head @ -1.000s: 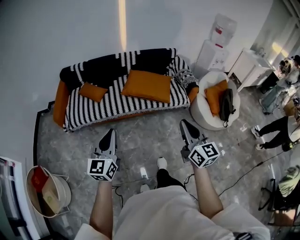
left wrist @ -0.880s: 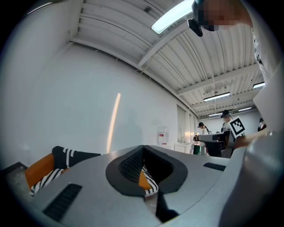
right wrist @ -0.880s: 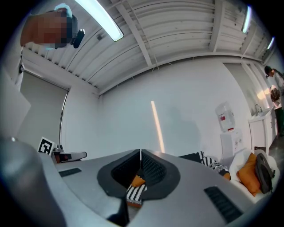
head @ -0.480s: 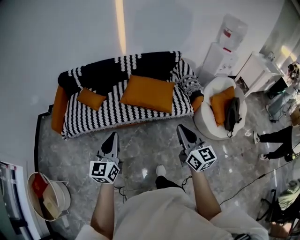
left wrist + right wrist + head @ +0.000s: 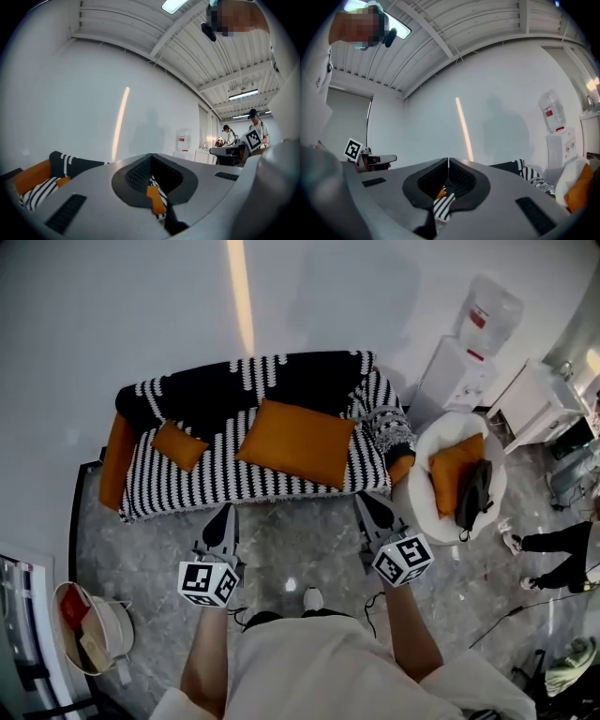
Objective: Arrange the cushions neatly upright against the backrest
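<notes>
- While the left tool (image 5: 223, 514) hangs with jaws together and empty, the small cushion (image 5: 180, 444) lies on the sofa (image 5: 216, 486) seat ahead, slightly to its left.
- Ahead, about midway between both tools, the large cushion (image 5: 295, 440) lies slumped, its long axis sideways.
- Right tool (image 5: 367, 501) is likewise closed on nothing; only floor intervenes.

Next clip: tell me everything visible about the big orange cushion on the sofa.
The large orange cushion is a plain, rectangular, soft-looking fabric pillow, the bigger of two on the sofa. It appears to lie reclined on the black-and-white striped cover, right of centre and slightly askew. Its upper edge meets the dark backrest and it is not upright. The small orange cushion sits apart, to its left. Neither the left gripper nor the right gripper touches it.
</notes>
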{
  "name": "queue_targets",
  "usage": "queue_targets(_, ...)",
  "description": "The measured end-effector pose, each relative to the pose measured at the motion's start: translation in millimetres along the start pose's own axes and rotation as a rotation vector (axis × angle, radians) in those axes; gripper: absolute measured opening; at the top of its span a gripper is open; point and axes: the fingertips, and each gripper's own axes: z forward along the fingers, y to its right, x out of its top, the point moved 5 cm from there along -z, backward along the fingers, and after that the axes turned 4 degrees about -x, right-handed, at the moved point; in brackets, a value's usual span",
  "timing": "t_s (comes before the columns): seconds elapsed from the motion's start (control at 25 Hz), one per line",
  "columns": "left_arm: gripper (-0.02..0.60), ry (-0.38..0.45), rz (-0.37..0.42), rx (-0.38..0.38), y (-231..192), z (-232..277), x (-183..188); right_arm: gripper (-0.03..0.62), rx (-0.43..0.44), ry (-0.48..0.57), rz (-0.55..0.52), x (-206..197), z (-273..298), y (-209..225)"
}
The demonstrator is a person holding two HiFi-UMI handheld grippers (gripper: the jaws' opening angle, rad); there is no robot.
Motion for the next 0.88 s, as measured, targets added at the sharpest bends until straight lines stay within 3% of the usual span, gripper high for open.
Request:
queue_targets(0.32, 0.018, -0.041, -0.009, 0.022, -8.0, 40.2, -10.5, 0.026, 0.028, -0.035, 0.008, -5.0, 32.4, 32.0)
queue_targets(0.52, 0.018, -0.085, -0.018, -0.006, -25.4, 69.1, -21.6, 0.026, 0.007, -0.055, 0.034, -14.7, 55.7, 46.3)
queue_targets(0.88, 0.018, -0.111, -0.052, -0.104, -105.7, 157.0, -27.9, 0.025, -0.039, -0.084, 0.022, -21.5, 144.2, 68.2)
